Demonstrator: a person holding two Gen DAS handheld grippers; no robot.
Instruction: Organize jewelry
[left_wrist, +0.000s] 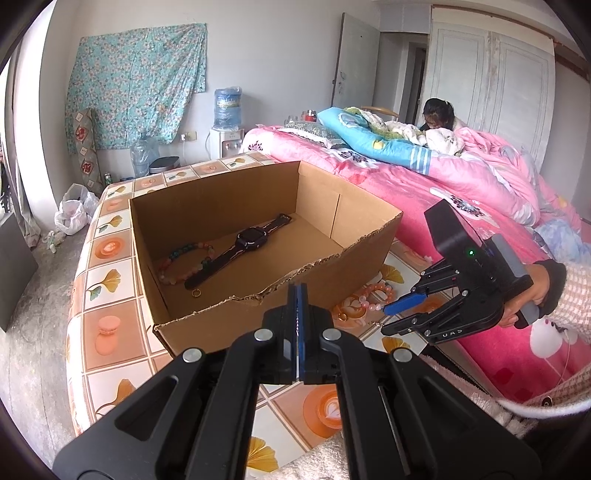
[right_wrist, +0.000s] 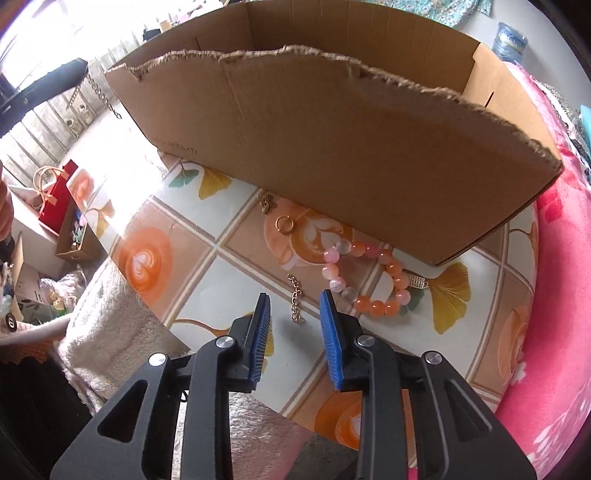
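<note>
An open cardboard box (left_wrist: 354, 221) stands on a tiled tablecloth. Inside lie a black watch (left_wrist: 247, 238), a multicoloured bead bracelet (left_wrist: 184, 262) and a small gold ring (left_wrist: 196, 294). My left gripper (left_wrist: 298, 295) is shut and hovers by the box's near wall; whether it pinches something thin I cannot tell. My right gripper (right_wrist: 295, 306) is open, low over the table beside the box (right_wrist: 332, 147), with a thin chain (right_wrist: 295, 301) lying between its fingertips. A pink-orange bead bracelet (right_wrist: 369, 277) lies just right of it, with a gold ring (right_wrist: 284, 224) and a small charm (right_wrist: 266, 202) beyond.
A bed with a pink quilt (left_wrist: 461, 177) runs along the right of the table, and a person (left_wrist: 437, 112) is at its far side. A water dispenser (left_wrist: 227, 129) stands by the far wall. A white towel (right_wrist: 107, 332) lies at the table's near edge.
</note>
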